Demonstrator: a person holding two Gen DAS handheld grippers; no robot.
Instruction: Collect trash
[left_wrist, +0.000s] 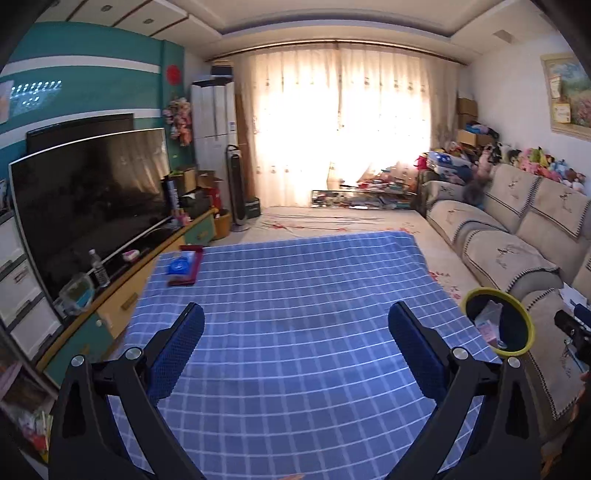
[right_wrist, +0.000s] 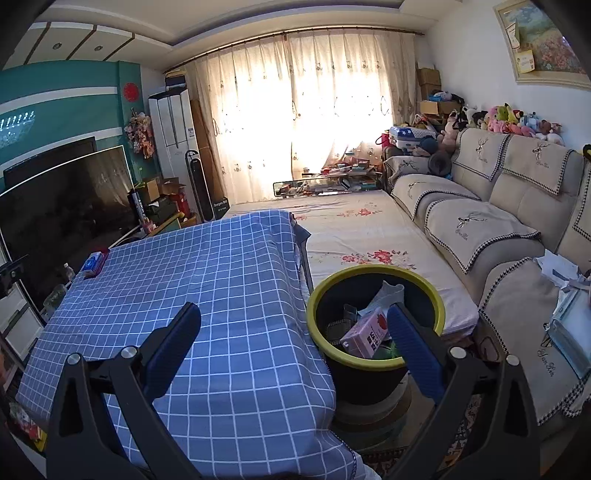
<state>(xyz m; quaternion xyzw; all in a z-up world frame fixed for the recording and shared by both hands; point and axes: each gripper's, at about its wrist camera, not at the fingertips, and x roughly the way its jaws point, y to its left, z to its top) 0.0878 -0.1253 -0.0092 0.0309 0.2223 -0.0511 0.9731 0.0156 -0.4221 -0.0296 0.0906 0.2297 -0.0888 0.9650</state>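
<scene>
We see both tools spread wide, nothing between the pads: left tool (left_wrist: 295, 347) over the blue-checked tabletop (left_wrist: 295, 295), right tool (right_wrist: 293, 343) straddling its right edge. Bin (right_wrist: 373, 363), yellow rim, sits just right of the tabletop, under the right tool's right finger (right_wrist: 410, 343). Inside it: pink carton (right_wrist: 364, 334), print unreadable, plus paper scraps. Blue packet (left_wrist: 181, 266) at the far-left corner, well apart. TV (left_wrist: 92, 199) left, sofa (left_wrist: 517, 236) right.
</scene>
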